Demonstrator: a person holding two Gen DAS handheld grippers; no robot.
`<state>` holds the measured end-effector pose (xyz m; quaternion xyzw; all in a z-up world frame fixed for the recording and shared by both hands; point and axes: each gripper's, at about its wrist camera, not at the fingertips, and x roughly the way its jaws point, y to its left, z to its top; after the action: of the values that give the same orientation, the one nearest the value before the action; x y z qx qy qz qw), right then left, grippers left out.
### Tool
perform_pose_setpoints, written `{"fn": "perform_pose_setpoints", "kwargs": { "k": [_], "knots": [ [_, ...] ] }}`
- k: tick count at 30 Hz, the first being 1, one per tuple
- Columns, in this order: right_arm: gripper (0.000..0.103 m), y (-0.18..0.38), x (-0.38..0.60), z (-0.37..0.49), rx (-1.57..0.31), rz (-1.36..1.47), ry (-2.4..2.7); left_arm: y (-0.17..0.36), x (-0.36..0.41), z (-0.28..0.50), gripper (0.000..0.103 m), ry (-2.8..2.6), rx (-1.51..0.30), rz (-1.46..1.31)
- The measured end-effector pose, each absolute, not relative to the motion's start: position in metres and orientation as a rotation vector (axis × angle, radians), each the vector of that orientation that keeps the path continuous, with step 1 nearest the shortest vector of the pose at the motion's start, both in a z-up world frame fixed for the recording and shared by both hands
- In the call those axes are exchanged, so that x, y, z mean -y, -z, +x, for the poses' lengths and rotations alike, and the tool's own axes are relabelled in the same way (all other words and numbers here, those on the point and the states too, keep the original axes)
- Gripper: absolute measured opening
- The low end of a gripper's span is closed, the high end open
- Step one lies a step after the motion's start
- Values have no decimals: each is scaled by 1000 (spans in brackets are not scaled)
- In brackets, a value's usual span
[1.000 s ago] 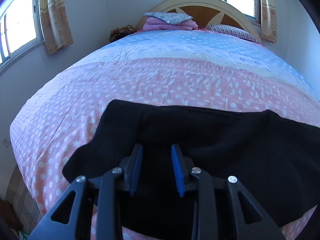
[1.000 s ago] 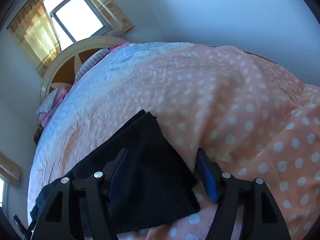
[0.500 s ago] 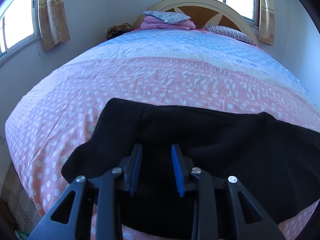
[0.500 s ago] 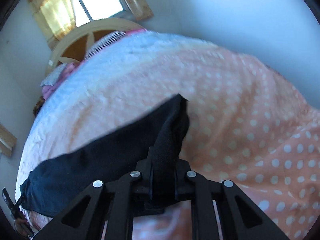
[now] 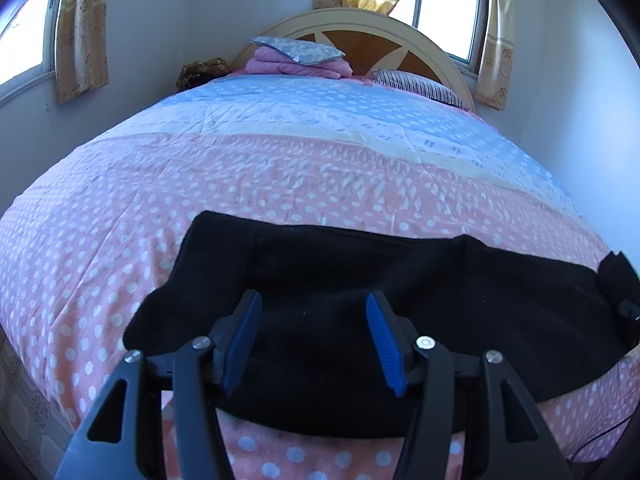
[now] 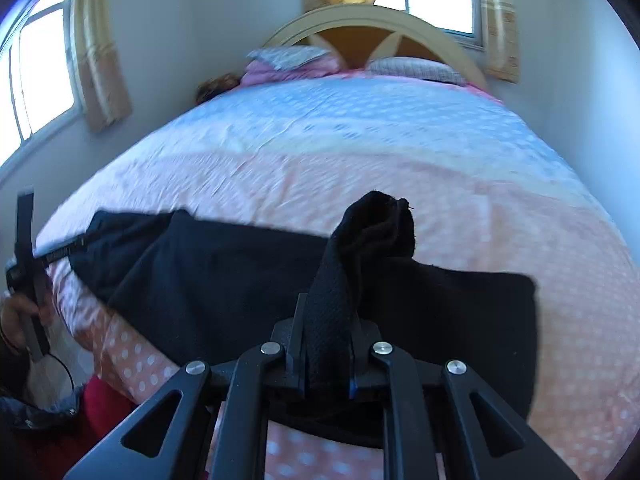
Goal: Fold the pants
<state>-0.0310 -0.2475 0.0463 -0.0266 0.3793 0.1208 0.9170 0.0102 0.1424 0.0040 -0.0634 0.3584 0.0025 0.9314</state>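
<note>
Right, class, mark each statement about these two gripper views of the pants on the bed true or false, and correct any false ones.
1. The right gripper is shut on a bunched end of the black pants. True.
2. The left gripper is clamped on the pants. False: it is open above them, holding nothing.
3. The pants lie on a polka-dot bedspread. True.
4. The pants are already a small square. False: they still stretch long across the bed.
5. A pink blanket lies near the headboard. True.
</note>
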Motion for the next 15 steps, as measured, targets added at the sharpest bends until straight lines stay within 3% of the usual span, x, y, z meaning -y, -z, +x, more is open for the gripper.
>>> {"fn": "perform_pose_setpoints", "kwargs": {
  "k": [3,5,6,7,9,14,15],
  "knots": [
    [14,-21,209,-31,-780,-141,-265,-4,-147,8,57,6,-739,-143],
    [20,-12,195,-33,-765,-142,-259,-3,-150,8,57,9,-735,-155],
    [30,-8,192,-33,-759,-136,-249,-3,-150,8,57,13,-736,-159],
    [52,-4,190,-33,-758,-124,-266,-2,-150,8,57,19,-736,-161],
    [79,-2,183,-37,-733,-85,-328,-2,-146,8,57,38,-737,-155],
    [79,-22,176,-59,-658,48,-527,-5,-130,5,57,85,-729,-96],
    [75,-30,183,-63,-628,85,-547,-6,-127,4,57,94,-725,-82]
  ]
}}
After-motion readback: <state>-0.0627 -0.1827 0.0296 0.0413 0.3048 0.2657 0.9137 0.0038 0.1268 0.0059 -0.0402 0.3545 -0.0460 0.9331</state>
